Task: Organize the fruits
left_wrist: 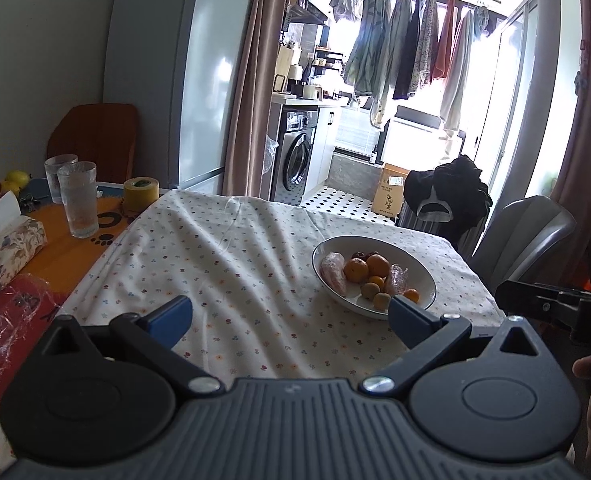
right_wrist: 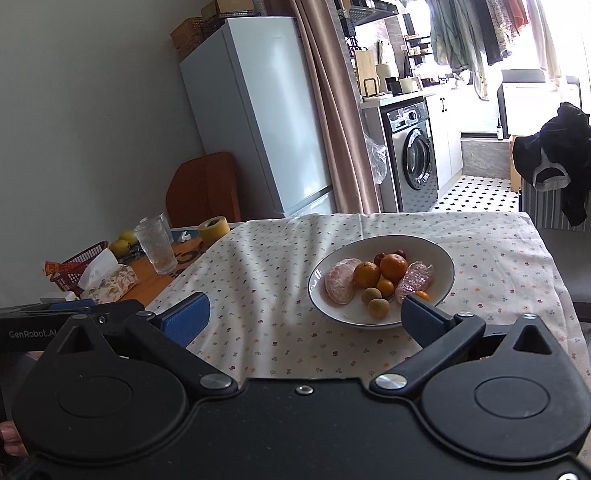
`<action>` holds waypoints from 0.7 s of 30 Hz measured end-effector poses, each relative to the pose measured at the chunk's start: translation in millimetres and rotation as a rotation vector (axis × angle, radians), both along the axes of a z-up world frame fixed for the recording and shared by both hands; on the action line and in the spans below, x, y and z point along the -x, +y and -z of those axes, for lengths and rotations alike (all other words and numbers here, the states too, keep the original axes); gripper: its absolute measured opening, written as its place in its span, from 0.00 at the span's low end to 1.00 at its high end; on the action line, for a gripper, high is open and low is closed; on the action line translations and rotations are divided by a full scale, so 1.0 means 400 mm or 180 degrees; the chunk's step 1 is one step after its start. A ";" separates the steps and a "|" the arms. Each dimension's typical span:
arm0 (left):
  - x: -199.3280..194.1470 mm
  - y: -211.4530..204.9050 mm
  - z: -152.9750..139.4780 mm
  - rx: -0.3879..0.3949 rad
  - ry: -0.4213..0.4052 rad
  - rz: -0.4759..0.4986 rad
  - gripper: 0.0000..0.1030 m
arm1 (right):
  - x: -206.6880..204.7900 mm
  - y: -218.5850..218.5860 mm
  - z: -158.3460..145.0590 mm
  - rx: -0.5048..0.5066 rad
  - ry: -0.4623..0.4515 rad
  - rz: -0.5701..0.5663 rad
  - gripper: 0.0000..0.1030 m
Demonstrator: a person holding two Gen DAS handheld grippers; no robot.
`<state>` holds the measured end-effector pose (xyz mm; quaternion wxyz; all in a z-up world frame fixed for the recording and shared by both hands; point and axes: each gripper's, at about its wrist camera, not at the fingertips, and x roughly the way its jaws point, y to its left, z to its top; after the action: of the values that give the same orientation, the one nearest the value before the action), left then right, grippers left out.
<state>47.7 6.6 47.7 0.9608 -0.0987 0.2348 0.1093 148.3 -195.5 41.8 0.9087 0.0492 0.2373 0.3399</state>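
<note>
I see the fruit piled in the bowl (right_wrist: 447, 262) on the table (right_wrist: 495, 280), just ahead of both grippers. The oranges (right_wrist: 393, 266) look firm and round, so I'd pinch one across its middle; the peeled pomelo (right_wrist: 339, 280) looks soft and easily bruised. My left gripper (left_wrist: 289, 318) and right gripper (right_wrist: 305, 318) are both spread wide, holding nothing.
</note>
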 end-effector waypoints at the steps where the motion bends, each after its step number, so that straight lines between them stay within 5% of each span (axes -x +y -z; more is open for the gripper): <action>1: 0.003 -0.005 -0.001 -0.0007 0.0011 0.0026 1.00 | 0.008 -0.005 -0.005 0.0005 -0.0015 -0.0007 1.00; 7: 0.036 -0.017 -0.013 -0.0117 -0.0022 0.0119 1.00 | 0.036 -0.027 -0.022 0.0030 0.0001 -0.0073 1.00; 21: 0.055 0.017 -0.027 0.0048 -0.0083 0.0131 1.00 | 0.069 -0.050 -0.030 0.0116 0.0044 -0.0191 1.00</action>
<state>25.9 13.5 58.5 0.9651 -0.1024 0.2250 0.0865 120.8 -215.6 53.7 0.8972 0.0279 0.2511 0.3623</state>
